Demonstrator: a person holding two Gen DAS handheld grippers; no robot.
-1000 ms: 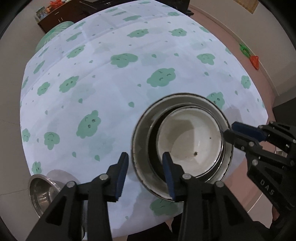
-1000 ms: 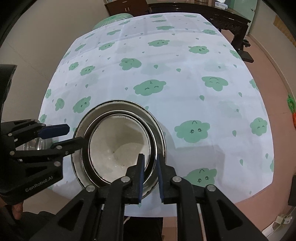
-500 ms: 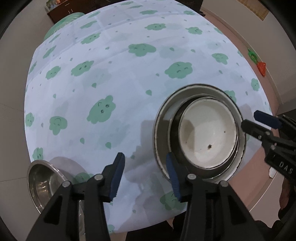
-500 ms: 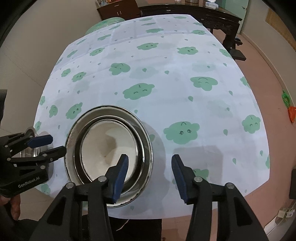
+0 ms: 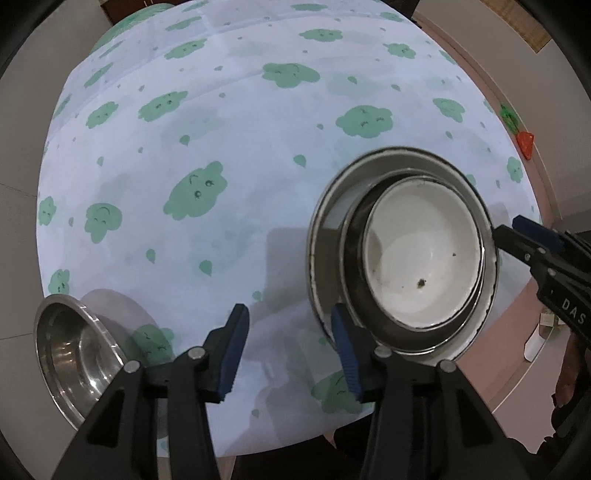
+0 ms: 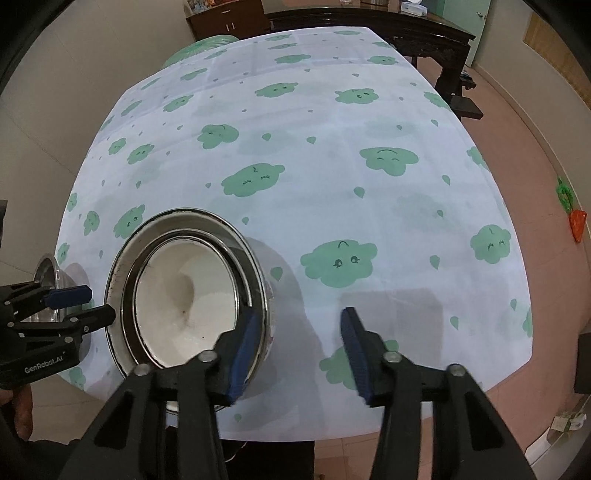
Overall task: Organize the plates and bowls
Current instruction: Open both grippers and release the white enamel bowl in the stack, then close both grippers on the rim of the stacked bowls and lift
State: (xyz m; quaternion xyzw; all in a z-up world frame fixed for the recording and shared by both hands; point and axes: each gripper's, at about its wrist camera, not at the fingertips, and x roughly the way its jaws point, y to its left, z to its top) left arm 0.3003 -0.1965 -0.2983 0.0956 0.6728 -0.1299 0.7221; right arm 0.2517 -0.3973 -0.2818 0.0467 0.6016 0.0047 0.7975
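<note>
A white bowl (image 5: 421,258) sits nested inside steel bowls (image 5: 328,229) near the table's front edge; the stack also shows in the right wrist view (image 6: 184,291). A separate steel bowl (image 5: 70,354) stands at the front left corner, and shows small in the right wrist view (image 6: 46,273). My left gripper (image 5: 288,350) is open and empty, just left of the stack. My right gripper (image 6: 299,350) is open and empty, just right of the stack. Each gripper's tip shows in the other's view.
The table wears a white cloth with green clouds (image 6: 332,166). Its front edge (image 6: 332,424) is close below both grippers. A dark wooden table (image 6: 406,33) and pink floor (image 6: 535,129) lie beyond on the right.
My right gripper opened, let go of the stack's rim and drew back to the right. My left gripper drew back to the left, staying open. The stack stays on the table.
</note>
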